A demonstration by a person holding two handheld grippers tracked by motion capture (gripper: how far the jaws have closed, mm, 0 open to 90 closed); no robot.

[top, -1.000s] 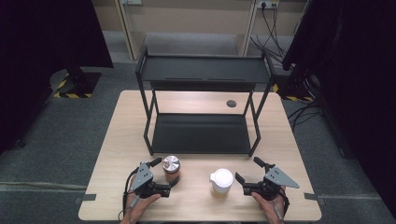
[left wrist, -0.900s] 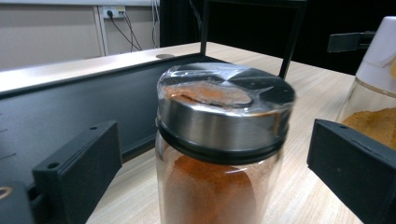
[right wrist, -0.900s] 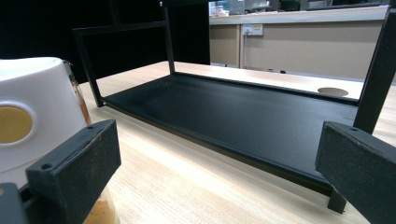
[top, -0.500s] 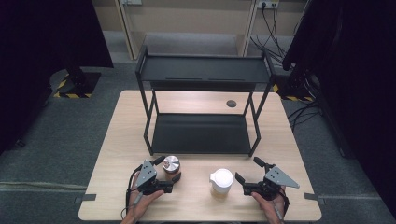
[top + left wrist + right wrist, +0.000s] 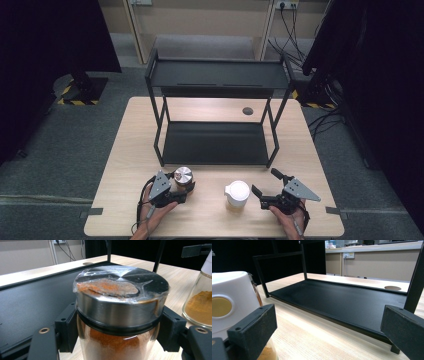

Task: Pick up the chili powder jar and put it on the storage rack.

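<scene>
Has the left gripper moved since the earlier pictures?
Cannot tell; the left gripper sits about as far from the shelf. Its jaws have just closed on the metal-lidded jar.

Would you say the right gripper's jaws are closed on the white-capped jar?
No, the right gripper is open, and the white-capped jar sits outside its jaws.

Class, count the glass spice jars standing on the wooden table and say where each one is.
2. The steel-lidded jar of red powder stands front left, clamped by the left gripper; the white-capped jar of yellow powder stands front centre-right.
</scene>
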